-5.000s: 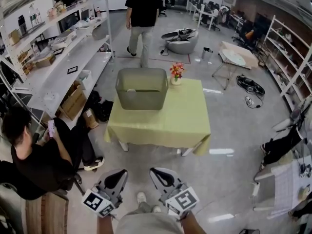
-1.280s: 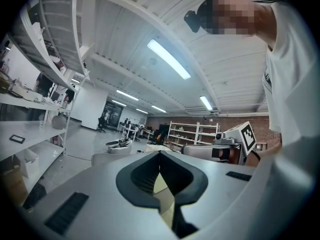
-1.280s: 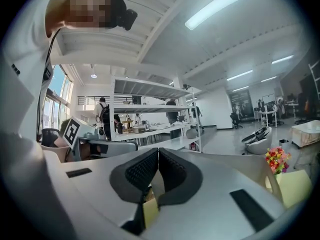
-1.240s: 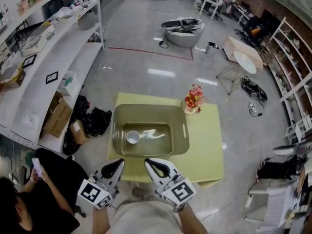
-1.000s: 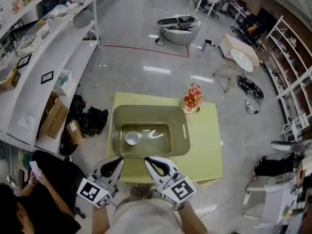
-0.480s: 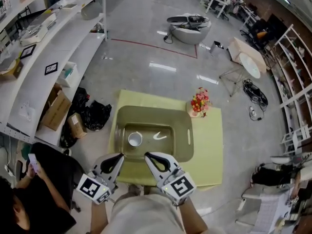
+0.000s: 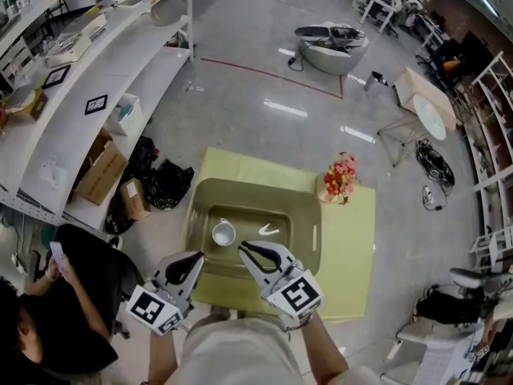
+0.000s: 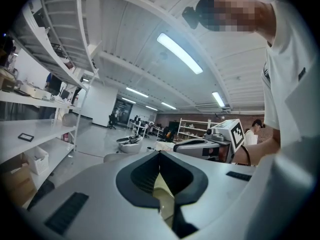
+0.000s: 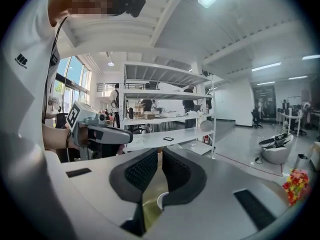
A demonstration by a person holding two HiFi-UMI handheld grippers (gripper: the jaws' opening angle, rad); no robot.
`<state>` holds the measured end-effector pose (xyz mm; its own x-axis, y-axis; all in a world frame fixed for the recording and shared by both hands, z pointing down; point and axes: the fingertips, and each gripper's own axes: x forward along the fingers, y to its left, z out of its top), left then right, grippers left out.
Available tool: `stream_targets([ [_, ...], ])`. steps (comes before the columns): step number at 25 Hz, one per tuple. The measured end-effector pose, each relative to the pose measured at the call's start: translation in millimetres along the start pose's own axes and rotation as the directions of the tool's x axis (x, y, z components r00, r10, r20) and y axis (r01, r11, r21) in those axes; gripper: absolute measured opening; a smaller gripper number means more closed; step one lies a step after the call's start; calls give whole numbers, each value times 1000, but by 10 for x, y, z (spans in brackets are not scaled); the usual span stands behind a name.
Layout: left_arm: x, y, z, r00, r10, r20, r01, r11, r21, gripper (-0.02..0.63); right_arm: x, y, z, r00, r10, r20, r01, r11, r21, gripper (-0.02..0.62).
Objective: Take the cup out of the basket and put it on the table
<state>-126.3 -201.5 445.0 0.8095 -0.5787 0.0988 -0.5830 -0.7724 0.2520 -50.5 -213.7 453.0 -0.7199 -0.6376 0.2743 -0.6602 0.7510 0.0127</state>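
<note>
Cup [image 7: 223, 233] is upright in the basket [image 7: 256, 189], in the left half of its floor, white, mouth up. A small white curved item [image 7: 269, 231] lies just right of it, not touching; I can't tell what it is.

The basket is olive-green and sits on the table [image 7: 353, 255], which has a yellow-green cloth, toward the left side. A small pot of flowers [image 7: 340, 176] stands on the table by the basket's far right corner.

My left gripper [image 7: 196, 257] has its jaws clenched together with nothing between them. Its tip is over the basket's near left rim.

My right gripper [image 7: 243, 249] is also clenched tight and empty. Its tip is over the basket's near edge, on the near-right side of the cup and not on it. In the right gripper view the cup rim [image 9: 161, 200] shows low in the gap under the closed pads.

Both grippers point roughly level, away from me, side by side.

A seated person [image 7: 48, 327] is at the lower left. Shelving [image 7: 80, 127] runs along the left, with cardboard boxes [image 7: 103, 175] under it.
</note>
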Motion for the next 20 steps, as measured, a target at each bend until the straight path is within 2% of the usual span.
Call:
stream_targets([
  [5, 14, 63, 0, 999, 40, -7, -40, 999, -5, 11, 169, -99, -105, 995, 78, -54, -80, 996, -37, 18],
  [9, 23, 113, -19, 998, 63, -14, -63, 998, -9, 11, 350, -111, -226, 982, 155, -109, -162, 985, -54, 63],
  [13, 35, 117, -38, 997, 77, -18, -78, 997, -12, 11, 512, -127, -417, 956, 228, -186, -248, 964, -93, 116],
  [20, 37, 103, -93, 996, 88, -22, -89, 996, -22, 11, 798, -162, -778, 901, 308, -305, -362, 922, -137, 171],
])
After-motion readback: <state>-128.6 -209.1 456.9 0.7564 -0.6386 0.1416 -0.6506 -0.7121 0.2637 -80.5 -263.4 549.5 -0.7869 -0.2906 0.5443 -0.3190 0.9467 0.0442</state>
